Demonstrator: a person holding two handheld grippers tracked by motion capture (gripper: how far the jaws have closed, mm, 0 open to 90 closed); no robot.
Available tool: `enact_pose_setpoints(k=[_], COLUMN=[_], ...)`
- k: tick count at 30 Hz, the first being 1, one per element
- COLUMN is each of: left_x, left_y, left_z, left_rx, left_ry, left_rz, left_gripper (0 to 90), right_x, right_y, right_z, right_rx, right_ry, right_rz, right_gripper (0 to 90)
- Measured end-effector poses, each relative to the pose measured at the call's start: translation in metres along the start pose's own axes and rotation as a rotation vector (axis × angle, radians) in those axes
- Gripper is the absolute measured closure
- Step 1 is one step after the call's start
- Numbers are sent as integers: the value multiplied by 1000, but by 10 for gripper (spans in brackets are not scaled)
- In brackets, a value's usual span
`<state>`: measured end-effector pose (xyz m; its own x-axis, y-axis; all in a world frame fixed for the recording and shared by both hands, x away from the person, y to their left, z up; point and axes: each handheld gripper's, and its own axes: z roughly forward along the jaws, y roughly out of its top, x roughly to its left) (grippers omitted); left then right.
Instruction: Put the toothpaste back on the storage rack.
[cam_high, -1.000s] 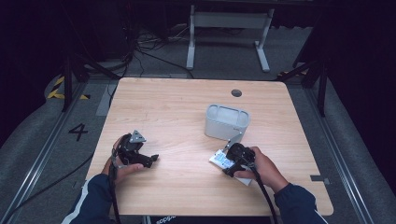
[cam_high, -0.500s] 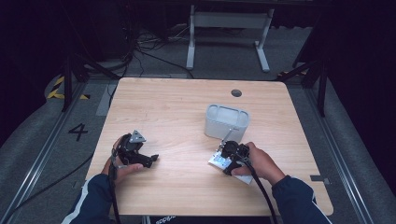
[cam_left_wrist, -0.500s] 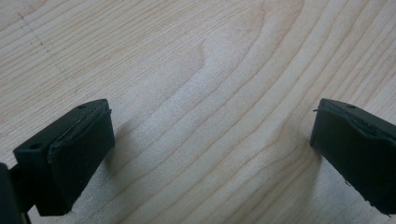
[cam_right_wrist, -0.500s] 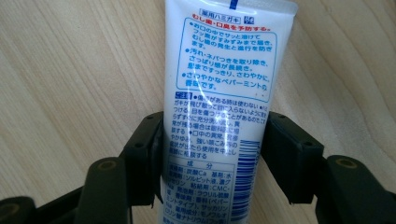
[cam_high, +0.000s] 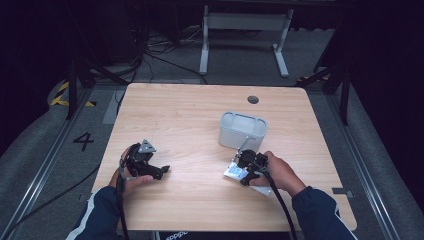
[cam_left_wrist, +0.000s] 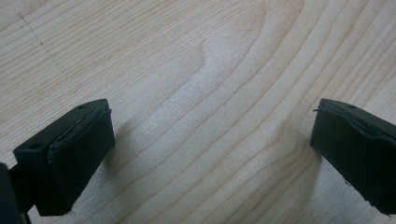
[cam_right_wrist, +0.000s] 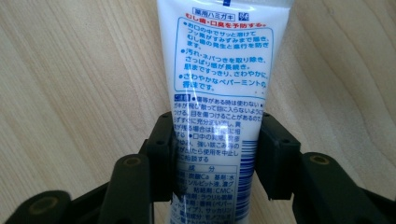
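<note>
A white toothpaste tube (cam_right_wrist: 219, 70) with blue print lies flat on the wooden table (cam_high: 200, 115). My right gripper (cam_right_wrist: 215, 156) is shut on the tube's lower part, one jaw pressed against each side. From above, the right gripper (cam_high: 246, 165) sits at the table's near right, just in front of a grey container, and the tube (cam_high: 233, 172) pokes out to its left. My left gripper (cam_high: 159, 171) rests low at the near left. In its own view the left gripper (cam_left_wrist: 210, 140) stands wide open over bare wood.
A grey rounded open-topped container (cam_high: 243, 129) stands right of centre, just beyond the right gripper. A round cable hole (cam_high: 253, 99) sits near the far edge. Cables trail from both grippers over the near edge.
The right gripper has shifted slightly left along the tube. The left gripper has stayed where it was.
</note>
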<state>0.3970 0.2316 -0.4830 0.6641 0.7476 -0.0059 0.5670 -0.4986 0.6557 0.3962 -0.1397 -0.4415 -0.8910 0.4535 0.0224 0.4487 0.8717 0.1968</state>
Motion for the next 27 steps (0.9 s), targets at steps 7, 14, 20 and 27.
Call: enact_pose_setpoints(k=[7,14,20,27], left_x=[0,0,0,-1], left_y=[0,0,0,0], left_z=[0,0,0,0], left_rx=[-4,-4,-2,0], left_ry=[-1,-2,-2,-5], left_rz=[2,2,2,-9], left_gripper=[2,2,2,3], right_x=[-2,-2,-3,0], right_y=[-11,-23,-33,-47], right_z=[-4,-8,-16,-34], right_rx=[-80,-181,-262,-406], right_ry=[17,28,23,4], right_rz=[-3,6,18,-8], right_gripper=[643,656,663,665])
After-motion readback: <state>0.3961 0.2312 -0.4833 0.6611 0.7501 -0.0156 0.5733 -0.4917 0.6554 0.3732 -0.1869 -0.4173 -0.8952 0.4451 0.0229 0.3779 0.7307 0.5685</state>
